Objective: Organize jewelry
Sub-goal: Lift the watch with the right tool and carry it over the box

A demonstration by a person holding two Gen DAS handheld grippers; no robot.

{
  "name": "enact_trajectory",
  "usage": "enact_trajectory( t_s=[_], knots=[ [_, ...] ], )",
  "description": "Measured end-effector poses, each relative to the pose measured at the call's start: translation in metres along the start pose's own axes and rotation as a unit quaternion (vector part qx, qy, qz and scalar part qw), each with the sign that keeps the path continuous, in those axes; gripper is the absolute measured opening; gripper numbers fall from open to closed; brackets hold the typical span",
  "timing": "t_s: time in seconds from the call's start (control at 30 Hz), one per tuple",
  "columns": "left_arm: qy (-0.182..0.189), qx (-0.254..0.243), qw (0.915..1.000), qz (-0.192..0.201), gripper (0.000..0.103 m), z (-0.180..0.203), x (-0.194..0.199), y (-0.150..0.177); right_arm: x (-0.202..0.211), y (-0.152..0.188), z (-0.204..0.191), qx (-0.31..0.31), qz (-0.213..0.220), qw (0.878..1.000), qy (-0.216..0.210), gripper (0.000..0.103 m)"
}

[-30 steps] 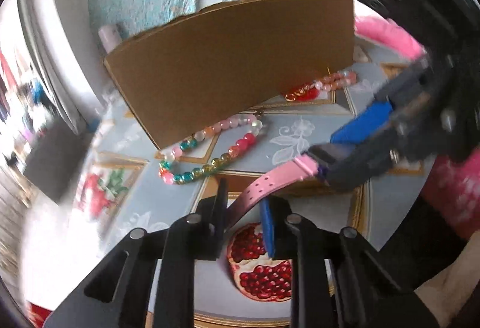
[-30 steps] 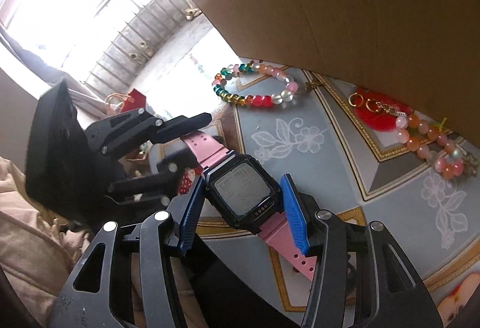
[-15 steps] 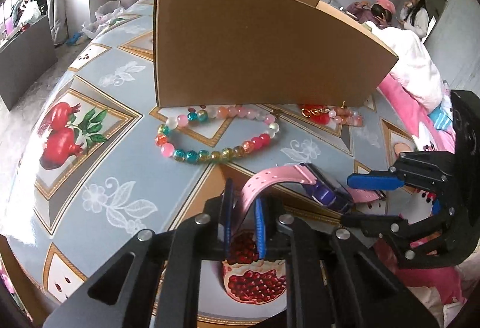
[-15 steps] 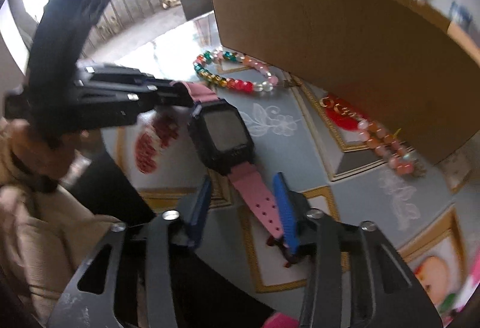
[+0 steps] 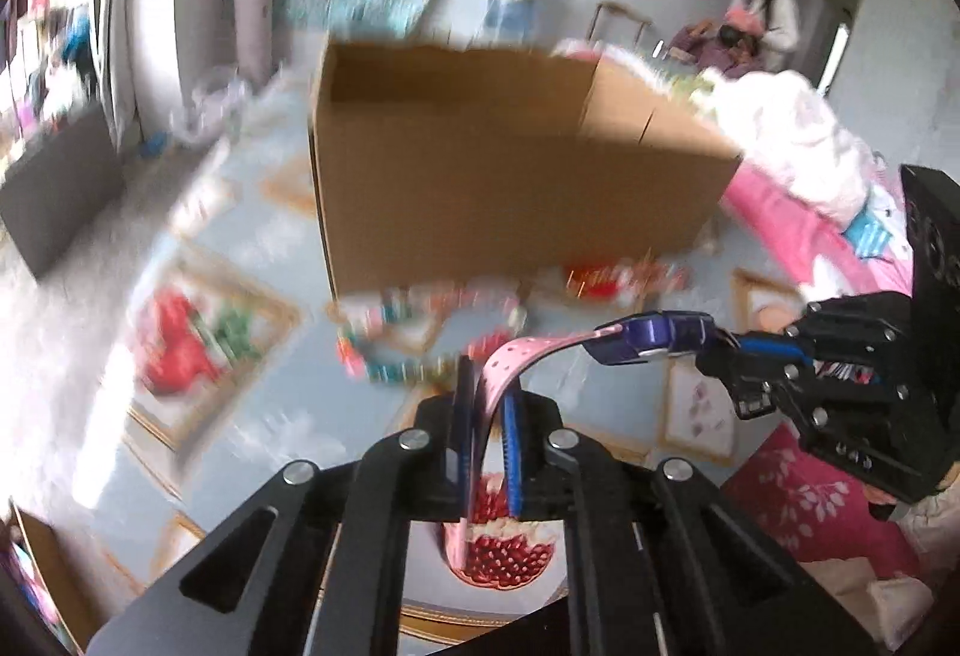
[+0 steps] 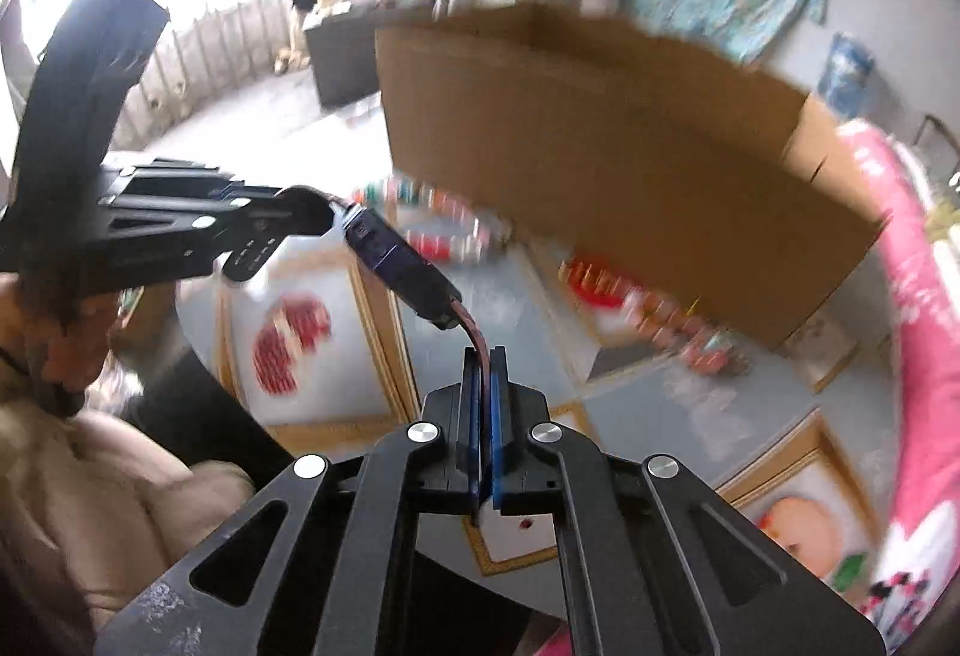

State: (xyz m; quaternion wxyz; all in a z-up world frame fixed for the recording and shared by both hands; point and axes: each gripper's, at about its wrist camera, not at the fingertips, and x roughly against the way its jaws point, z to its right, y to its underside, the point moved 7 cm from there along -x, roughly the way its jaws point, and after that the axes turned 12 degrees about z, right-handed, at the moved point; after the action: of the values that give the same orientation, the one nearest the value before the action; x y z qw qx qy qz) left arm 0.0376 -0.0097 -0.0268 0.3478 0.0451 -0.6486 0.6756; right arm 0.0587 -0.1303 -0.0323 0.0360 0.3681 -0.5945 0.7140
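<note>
Both my tongs grasp the watch (image 5: 651,335) above the tabletop (image 5: 252,416): left tongs (image 5: 486,404) and right tongs (image 6: 485,374) each clenched on a strap end, jaws just closing.

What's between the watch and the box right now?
In the left wrist view, blurred bead bracelets lie on the table between the watch and the box.

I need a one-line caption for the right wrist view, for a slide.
Right gripper and left gripper each clamp one strap end of the watch, holding it above the table before the box.
</note>
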Motion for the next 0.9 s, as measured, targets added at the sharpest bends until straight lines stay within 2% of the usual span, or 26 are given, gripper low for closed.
enact_trajectory(
  t_s=[0.1, 0.2, 0.3, 0.4, 0.5, 0.6, 0.67, 0.77, 0.9],
  knots=[
    [0.007, -0.018, 0.9983, 0.055, 0.008, 0.002, 0.026, -0.047, 0.021, -0.045, 0.003, 0.005, 0.053, 0.999, 0.009, 0.001],
    [0.010, -0.036, 0.9945, 0.097, 0.008, -0.001, 0.033, -0.098, 0.026, -0.098, 0.015, 0.021, 0.097, 0.995, 0.016, 0.001],
    [0.013, -0.044, 0.9941, 0.099, 0.008, -0.009, 0.012, -0.141, 0.003, -0.133, 0.037, 0.031, 0.100, 0.994, 0.019, 0.001],
    [0.009, -0.050, 0.9967, 0.063, 0.008, -0.021, -0.029, -0.166, -0.038, -0.154, 0.070, 0.011, 0.047, 0.999, -0.008, 0.001],
    [0.001, -0.058, 0.9983, -0.003, 0.008, -0.036, -0.086, -0.179, -0.089, -0.153, 0.100, -0.018, -0.040, 0.998, -0.036, 0.001],
    [-0.007, -0.057, 0.9947, -0.085, 0.008, -0.051, -0.144, -0.176, -0.133, -0.143, 0.125, -0.055, -0.136, 0.986, -0.076, 0.001],
    [-0.006, -0.059, 0.9913, -0.118, 0.008, -0.053, -0.165, -0.169, -0.164, -0.137, 0.138, -0.070, -0.187, 0.976, -0.091, 0.001],
    [-0.007, -0.076, 0.9872, -0.140, 0.008, -0.053, -0.185, -0.166, -0.195, -0.134, 0.149, -0.078, -0.218, 0.967, -0.102, 0.000],
    [-0.023, -0.074, 0.9873, -0.139, 0.008, -0.061, -0.192, -0.167, -0.219, -0.130, 0.165, -0.070, -0.232, 0.968, -0.067, 0.004]
  ],
)
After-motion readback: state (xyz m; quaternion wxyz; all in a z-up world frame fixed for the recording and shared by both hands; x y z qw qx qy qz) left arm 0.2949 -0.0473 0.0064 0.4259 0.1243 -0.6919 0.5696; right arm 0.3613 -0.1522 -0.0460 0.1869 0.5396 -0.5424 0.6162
